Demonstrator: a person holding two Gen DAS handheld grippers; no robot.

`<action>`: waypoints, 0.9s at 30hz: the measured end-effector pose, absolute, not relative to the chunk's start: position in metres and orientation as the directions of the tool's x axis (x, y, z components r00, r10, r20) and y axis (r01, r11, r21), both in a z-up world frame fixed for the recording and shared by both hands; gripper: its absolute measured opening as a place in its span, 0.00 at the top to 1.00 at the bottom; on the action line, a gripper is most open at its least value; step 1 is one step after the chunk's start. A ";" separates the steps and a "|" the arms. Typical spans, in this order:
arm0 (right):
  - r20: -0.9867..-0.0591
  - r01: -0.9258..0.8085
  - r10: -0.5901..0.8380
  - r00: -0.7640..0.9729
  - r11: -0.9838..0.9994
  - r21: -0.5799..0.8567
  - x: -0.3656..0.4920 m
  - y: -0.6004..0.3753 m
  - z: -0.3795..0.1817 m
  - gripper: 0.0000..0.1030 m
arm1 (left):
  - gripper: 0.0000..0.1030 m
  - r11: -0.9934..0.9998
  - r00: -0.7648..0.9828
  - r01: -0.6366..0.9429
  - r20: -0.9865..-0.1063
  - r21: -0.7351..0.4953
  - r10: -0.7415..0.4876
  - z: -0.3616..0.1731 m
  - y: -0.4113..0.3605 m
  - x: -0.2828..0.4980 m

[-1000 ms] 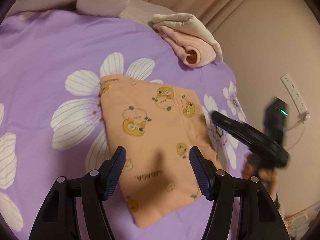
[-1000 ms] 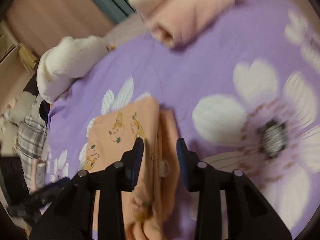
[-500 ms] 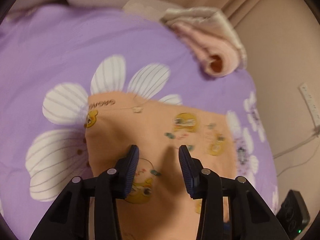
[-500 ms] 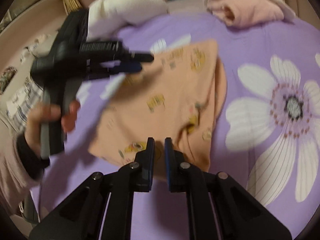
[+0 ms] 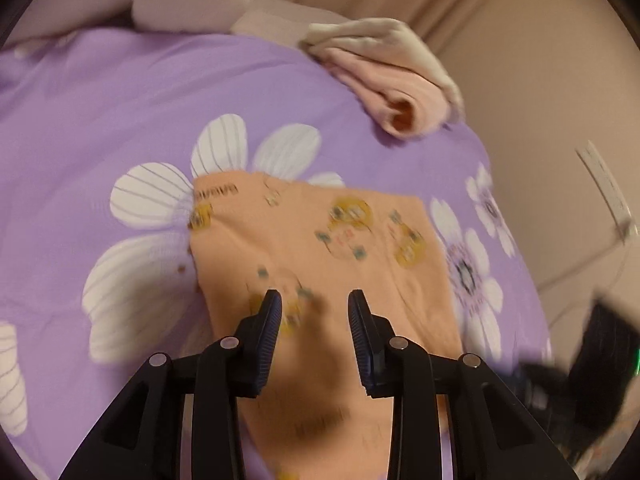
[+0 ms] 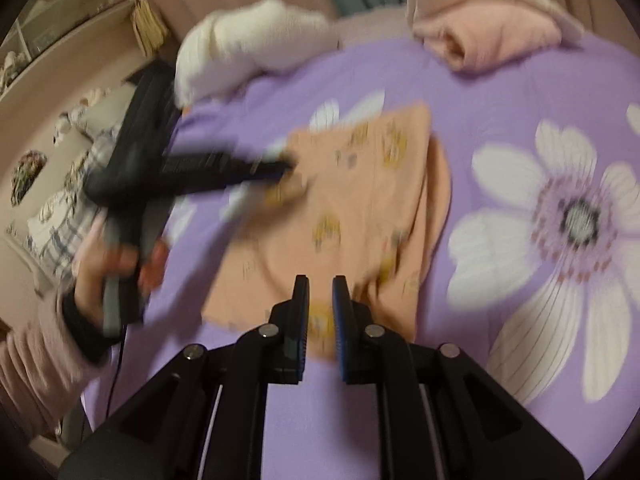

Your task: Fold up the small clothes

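Orange garment point(image 5: 320, 264): small, printed with yellow cartoon figures, lying folded on the purple flowered bedsheet point(image 5: 100, 112); in the right wrist view a second layer shows along its 3 o'clock edge. Against half a second ago it lies in much the same place on the sheet.

Left gripper point(image 5: 315, 312): jaws wider than half a second ago, a moderate gap, above the garment's near half, gripping nothing.

Right gripper point(image 6: 321, 308): jaws slightly wider than before, still a narrow gap, at the garment's near edge; whether cloth is pinched cannot be told.

Writing: brown lettering at the garment's 10 o'clock corner, too blurred to read.

Rolled pink cloth point(image 5: 384, 76): at 1 o'clock, well apart.

White pillow point(image 6: 248, 48): at 11 o'clock.
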State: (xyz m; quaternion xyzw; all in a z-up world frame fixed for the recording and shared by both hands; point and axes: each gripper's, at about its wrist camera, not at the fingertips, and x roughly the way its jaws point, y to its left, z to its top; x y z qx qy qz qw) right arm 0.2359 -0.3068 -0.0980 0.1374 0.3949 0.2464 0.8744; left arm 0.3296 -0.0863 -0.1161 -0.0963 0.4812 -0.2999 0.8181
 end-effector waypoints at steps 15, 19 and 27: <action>-0.764 -0.005 0.339 0.549 0.915 0.403 0.356 -0.315 -0.135 0.91 | 0.69 0.740 0.221 0.485 -0.754 -0.466 -0.619 -0.152 -0.097 0.268; -0.722 -0.024 0.398 0.566 0.884 0.467 0.337 -0.326 -0.122 0.68 | 0.66 0.736 0.234 0.437 -0.725 -0.517 -0.648 -0.138 -0.079 0.268; -0.628 -0.013 0.565 0.535 0.748 0.663 0.281 -0.375 -0.129 0.40 | 0.28 0.706 0.280 0.246 -0.649 -0.664 -0.708 -0.137 -0.024 0.280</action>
